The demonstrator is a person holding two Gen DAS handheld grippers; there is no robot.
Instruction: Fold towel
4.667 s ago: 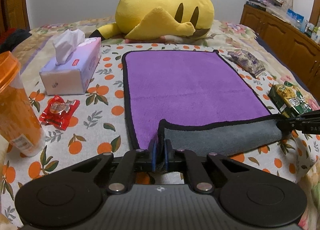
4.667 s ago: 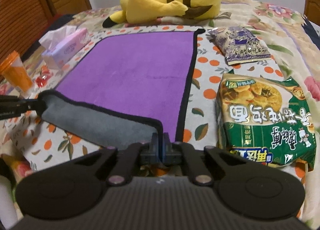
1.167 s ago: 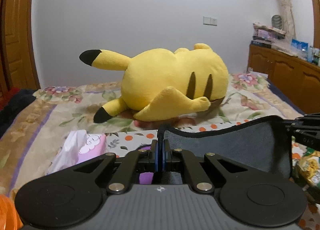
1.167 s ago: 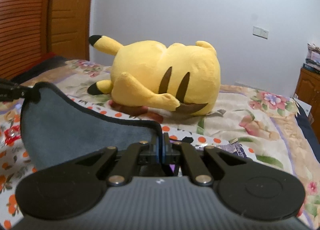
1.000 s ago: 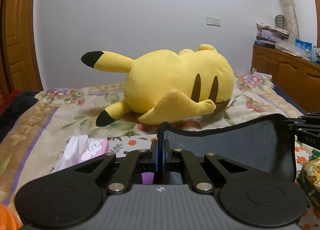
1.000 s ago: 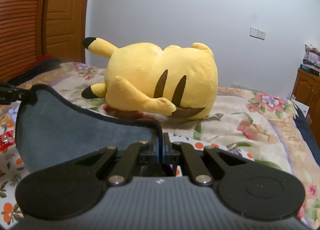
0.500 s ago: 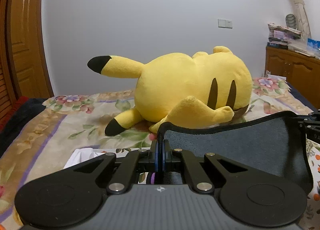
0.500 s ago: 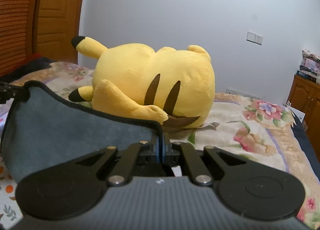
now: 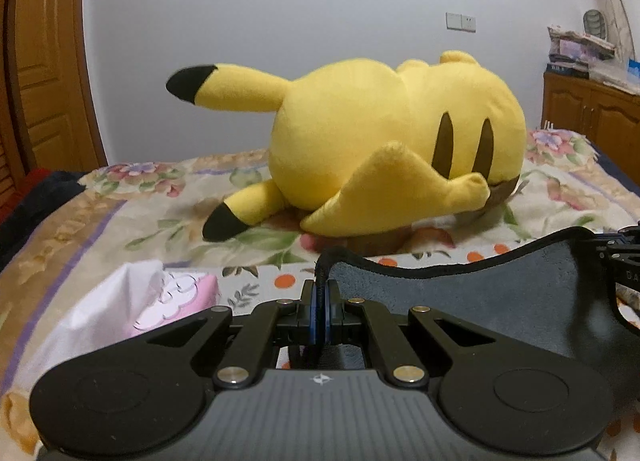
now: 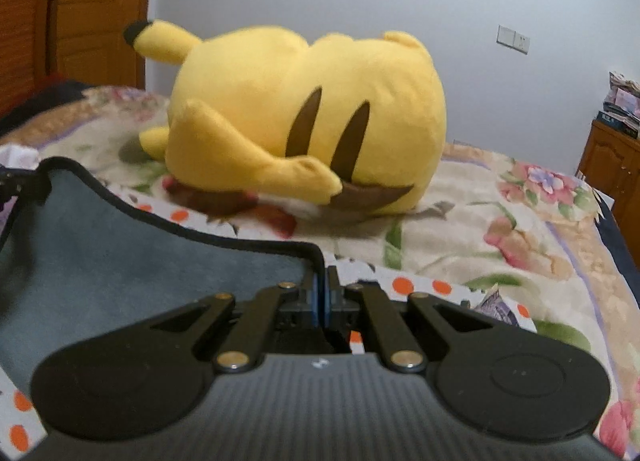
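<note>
The towel [image 9: 500, 293] shows its grey underside with a black hem, lifted and stretched between my two grippers. My left gripper [image 9: 321, 293] is shut on the towel's left corner. My right gripper [image 10: 321, 289] is shut on the towel's [image 10: 132, 257] right corner. The right gripper's tip [image 9: 624, 257] shows at the right edge of the left wrist view. The towel's purple side is hidden. The hem sags between the corners, low over the orange-dotted cloth [image 9: 256, 281].
A big yellow plush toy [image 9: 380, 145] lies just beyond the towel, also in the right wrist view [image 10: 304, 121]. A tissue box [image 9: 160, 305] sits at left. A snack packet [image 10: 496, 309] lies at right. A wooden cabinet [image 9: 592, 109] stands far right.
Both grippers have carried the held towel edge forward toward the plush toy and lower; the plush now looks closer and the tissue box shows again.
</note>
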